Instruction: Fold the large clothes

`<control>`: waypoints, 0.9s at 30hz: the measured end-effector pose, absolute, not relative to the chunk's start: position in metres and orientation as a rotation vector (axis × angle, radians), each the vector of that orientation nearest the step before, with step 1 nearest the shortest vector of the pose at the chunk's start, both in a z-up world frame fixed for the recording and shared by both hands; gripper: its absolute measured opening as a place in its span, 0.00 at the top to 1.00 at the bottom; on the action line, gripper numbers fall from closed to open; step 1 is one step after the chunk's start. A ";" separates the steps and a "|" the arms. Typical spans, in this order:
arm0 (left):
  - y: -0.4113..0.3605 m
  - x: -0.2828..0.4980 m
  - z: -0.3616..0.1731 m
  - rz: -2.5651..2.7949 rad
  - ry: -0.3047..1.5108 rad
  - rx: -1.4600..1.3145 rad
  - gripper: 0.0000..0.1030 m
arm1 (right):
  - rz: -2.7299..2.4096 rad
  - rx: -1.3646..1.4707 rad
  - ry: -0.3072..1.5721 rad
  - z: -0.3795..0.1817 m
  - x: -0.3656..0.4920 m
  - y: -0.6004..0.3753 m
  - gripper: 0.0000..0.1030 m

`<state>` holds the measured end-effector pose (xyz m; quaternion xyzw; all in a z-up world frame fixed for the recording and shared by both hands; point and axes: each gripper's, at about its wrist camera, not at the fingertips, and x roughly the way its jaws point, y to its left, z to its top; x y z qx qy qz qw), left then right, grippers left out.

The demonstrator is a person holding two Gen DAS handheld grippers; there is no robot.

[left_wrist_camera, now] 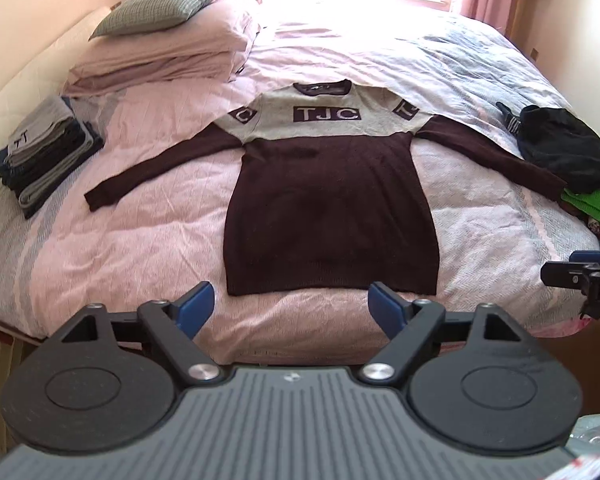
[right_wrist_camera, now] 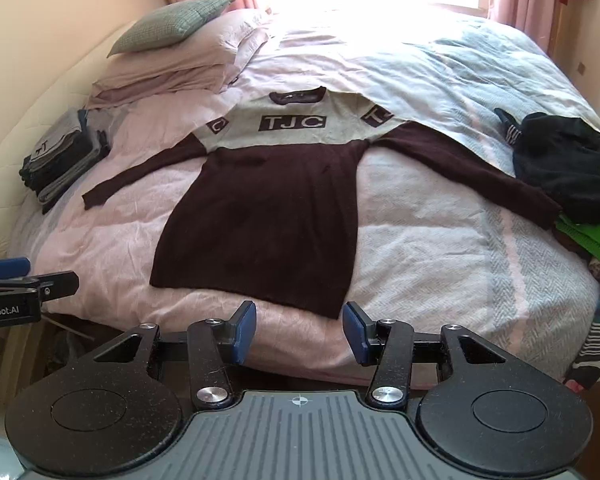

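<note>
Both grippers, left (left_wrist_camera: 290, 306) and right (right_wrist_camera: 300, 330), hang empty with jaws wide just short of the hem of one sweater (left_wrist_camera: 332, 200), which lies flat and face-up mid-bed (left_wrist_camera: 120, 240), sleeves spread. I'd take each sleeve by the cuff and lay it across the chest, smoothing before halving the body. Further off: one folded stack (left_wrist_camera: 48, 156) left, one unsorted heap (left_wrist_camera: 568, 152) right, and seemingly one pillow (left_wrist_camera: 160, 6) on folded bedding.
</note>
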<state>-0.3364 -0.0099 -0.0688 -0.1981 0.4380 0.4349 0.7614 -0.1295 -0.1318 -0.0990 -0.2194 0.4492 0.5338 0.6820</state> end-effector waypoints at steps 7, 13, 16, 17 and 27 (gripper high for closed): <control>-0.015 -0.336 -0.068 0.922 0.967 -0.420 0.21 | 1.189 -0.502 1.026 -0.100 -0.136 -0.137 0.56; -0.017 -0.338 -0.069 0.909 0.966 -0.421 0.21 | 1.191 -0.510 1.026 -0.100 -0.142 -0.139 0.56; -0.016 -0.340 -0.069 0.909 0.967 -0.420 0.21 | 1.191 -0.517 1.018 -0.099 -0.145 -0.138 0.56; -0.016 -0.340 -0.069 0.909 0.966 -0.420 0.21 | 1.192 -0.519 1.018 -0.099 -0.146 -0.138 0.56; -0.018 -0.338 -0.071 0.901 0.975 -0.421 0.21 | 1.188 -0.521 1.027 -0.101 -0.144 -0.140 0.56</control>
